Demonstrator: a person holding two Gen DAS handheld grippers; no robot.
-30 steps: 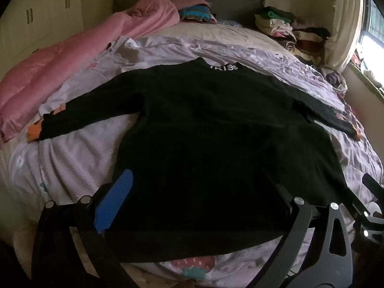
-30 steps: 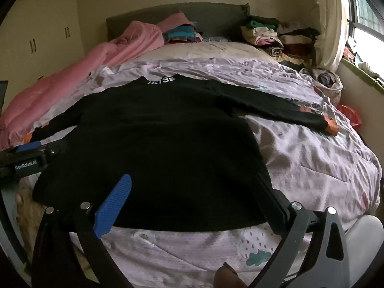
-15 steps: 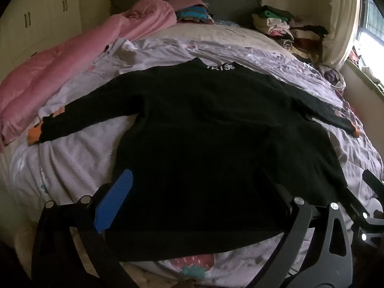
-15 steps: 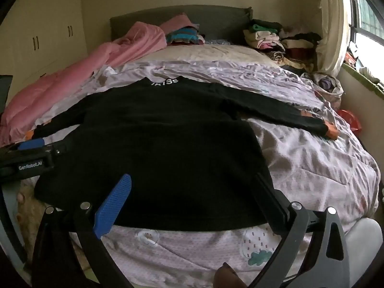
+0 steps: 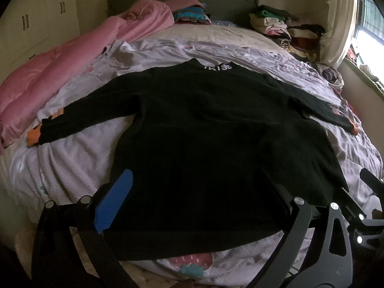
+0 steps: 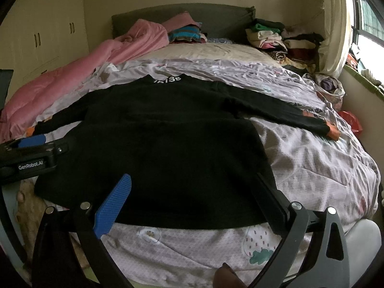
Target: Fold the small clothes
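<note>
A black long-sleeved sweater [image 5: 204,144] lies flat on the bed, collar with white letters at the far end, both sleeves spread out, orange cuffs [image 5: 33,138]. It also shows in the right wrist view [image 6: 168,148]. My left gripper [image 5: 194,180] is open and empty, hovering over the sweater's near hem. My right gripper [image 6: 192,184] is open and empty over the hem's right part. The left gripper's body [image 6: 26,156] shows at the left edge of the right wrist view.
The bed has a lilac patterned cover [image 6: 312,163]. A pink duvet [image 5: 55,72] lies along the left side. Stacks of folded clothes [image 5: 283,28] sit at the headboard on the right. Wardrobe on the left, window and wall on the right.
Both grippers have risen and pulled back a little from the sweater; the view is slightly higher. The sweater has not moved.
</note>
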